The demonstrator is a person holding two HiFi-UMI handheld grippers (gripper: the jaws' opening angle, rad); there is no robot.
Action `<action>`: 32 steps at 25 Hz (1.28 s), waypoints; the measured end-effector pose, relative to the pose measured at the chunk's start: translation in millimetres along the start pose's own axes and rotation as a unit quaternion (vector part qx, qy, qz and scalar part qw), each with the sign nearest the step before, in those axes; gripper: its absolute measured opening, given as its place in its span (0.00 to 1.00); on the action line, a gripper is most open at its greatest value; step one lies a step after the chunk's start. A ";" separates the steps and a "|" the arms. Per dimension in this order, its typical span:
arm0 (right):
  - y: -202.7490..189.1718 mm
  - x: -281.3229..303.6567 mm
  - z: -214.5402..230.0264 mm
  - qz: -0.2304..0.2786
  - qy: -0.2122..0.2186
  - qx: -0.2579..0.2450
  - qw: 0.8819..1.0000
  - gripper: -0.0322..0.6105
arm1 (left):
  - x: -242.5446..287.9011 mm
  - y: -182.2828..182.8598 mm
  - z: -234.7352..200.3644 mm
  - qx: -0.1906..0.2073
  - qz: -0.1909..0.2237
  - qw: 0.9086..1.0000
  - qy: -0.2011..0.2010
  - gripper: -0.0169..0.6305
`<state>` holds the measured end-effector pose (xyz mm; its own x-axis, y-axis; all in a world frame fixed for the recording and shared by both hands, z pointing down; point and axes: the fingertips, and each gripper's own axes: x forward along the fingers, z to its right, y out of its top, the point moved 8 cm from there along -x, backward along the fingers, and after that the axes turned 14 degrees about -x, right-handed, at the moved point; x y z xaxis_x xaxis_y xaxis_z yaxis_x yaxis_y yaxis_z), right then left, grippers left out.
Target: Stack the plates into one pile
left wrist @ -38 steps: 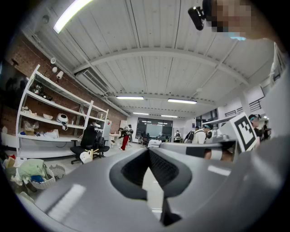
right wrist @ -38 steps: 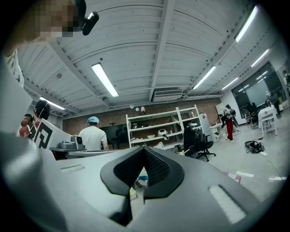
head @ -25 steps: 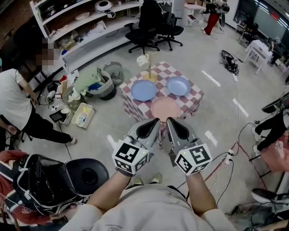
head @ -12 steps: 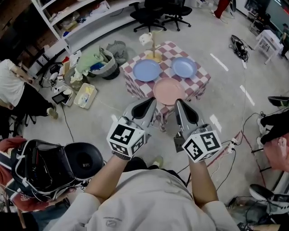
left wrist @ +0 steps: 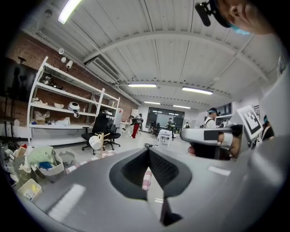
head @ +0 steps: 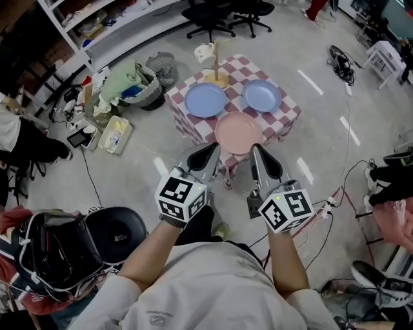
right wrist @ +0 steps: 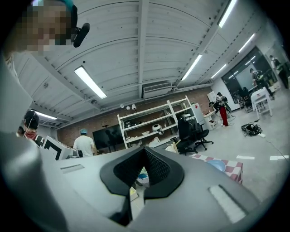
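Three plates, unstacked, on a small red-and-white checked table (head: 284,120).
Pink round plate (head: 238,133) at frame centre; blue round plate (head: 205,100) above left, second blue round plate (head: 261,95) above right. Left gripper (head: 211,149) and right gripper (head: 256,151), lower centre: jaws closed together, empty.

We see a cloth (head: 284,118) at twelve o'clock, checked red and white. On it the left blue plate (head: 205,100) and the right blue plate (head: 261,95) are the same light blue, and the pink plate (head: 238,133), at six o'clock of the cloth, is salmon pink. At the cloth's eleven o'clock a white mug (head: 204,52) hangs on a pale wooden stand (head: 218,78).

The left gripper (head: 211,149) and the right gripper (head: 257,151) are grey. Their pads (left wrist: 163,170) are black and ribbed, and their cubes bear black-and-white square markers.

The floor (head: 129,180) is pale grey. At ten o'clock we find a green rag (head: 122,80), at eight o'clock a black stool (head: 116,233), and at twelve o'clock black chairs (head: 210,13).
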<state>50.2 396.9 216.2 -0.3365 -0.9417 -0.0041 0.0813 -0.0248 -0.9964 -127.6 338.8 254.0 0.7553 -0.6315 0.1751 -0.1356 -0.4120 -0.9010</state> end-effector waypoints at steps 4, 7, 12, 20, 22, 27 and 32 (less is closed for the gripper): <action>-11.7 25.3 18.6 -0.010 -0.020 0.002 1.000 0.06 | 32.4 -5.2 -29.7 -0.014 -0.020 1.000 0.000 0.04; -22.1 48.7 35.5 -0.021 -0.039 0.005 0.999 0.06 | 60.4 -7.1 -54.2 -0.020 -0.036 0.999 -0.002 0.04; -37.5 90.1 58.1 -0.038 -0.075 0.010 0.996 0.06 | 105.0 -9.2 -93.9 -0.018 -0.066 0.998 -0.014 0.04; -78.3 132.6 82.2 -0.080 -0.124 0.018 0.989 0.06 | 158.7 -32.5 -151.2 -0.039 -0.117 0.992 -0.028 0.04; -90.7 136.8 89.7 -0.097 -0.134 0.024 0.986 0.06 | 167.9 -43.4 -164.8 -0.057 -0.135 0.989 -0.022 0.04; -116.0 143.8 110.9 -0.130 -0.152 0.031 0.979 0.06 | 187.9 -72.9 -191.3 -0.074 -0.175 0.982 0.001 0.04; -144.0 157.2 133.0 -0.165 -0.144 0.035 0.975 0.06 | 206.9 -94.7 -207.8 -0.077 -0.198 0.977 0.023 0.04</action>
<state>110.3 207.8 370.3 -0.0787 -0.9339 0.3488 0.0799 -0.3547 -0.9316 -91.7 110.7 458.0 0.7388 -0.4308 0.5183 0.0628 -0.7217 -0.6894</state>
